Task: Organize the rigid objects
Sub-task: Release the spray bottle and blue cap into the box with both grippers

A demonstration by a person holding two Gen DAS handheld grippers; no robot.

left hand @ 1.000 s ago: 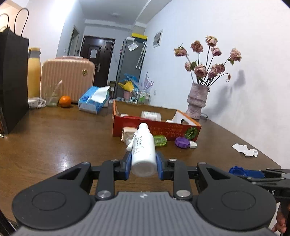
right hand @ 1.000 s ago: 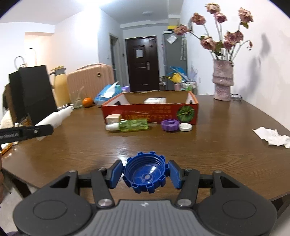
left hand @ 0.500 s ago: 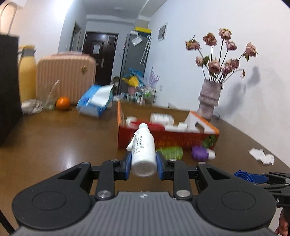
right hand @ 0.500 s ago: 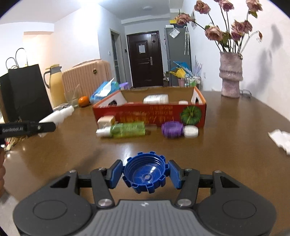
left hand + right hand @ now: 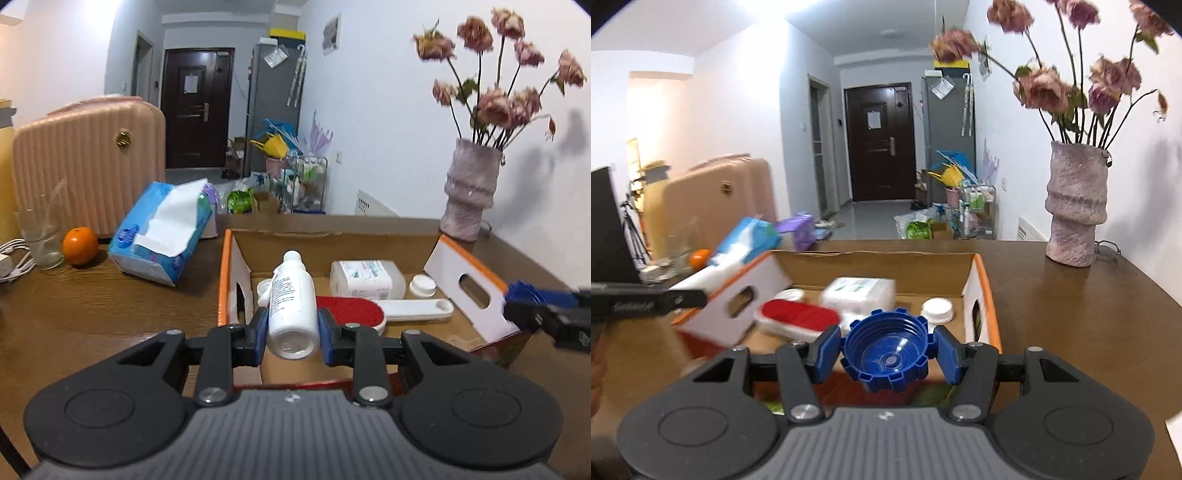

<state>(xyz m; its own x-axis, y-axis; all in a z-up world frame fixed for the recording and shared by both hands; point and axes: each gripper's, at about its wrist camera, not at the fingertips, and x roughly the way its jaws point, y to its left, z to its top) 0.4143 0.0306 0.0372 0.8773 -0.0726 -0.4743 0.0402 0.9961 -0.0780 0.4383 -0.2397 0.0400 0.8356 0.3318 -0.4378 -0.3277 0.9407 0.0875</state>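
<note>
Left gripper (image 5: 292,334): clenched on a white bottle (image 5: 292,310), held over the near edge of the cardboard box (image 5: 332,230). Right gripper (image 5: 888,356): clamped on a blue cap (image 5: 888,354), also above the box. Box contents: red brush (image 5: 351,310), white containers.

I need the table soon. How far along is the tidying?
Done: a red brush, a white pack and a white cap lie in the cardboard box. In hand: white bottle in the left gripper, blue cap in the right gripper. Left: releasing both.

Vase of dried roses (image 5: 470,192), orange (image 5: 79,240), tissue pack (image 5: 164,232), suitcase (image 5: 88,162)
</note>
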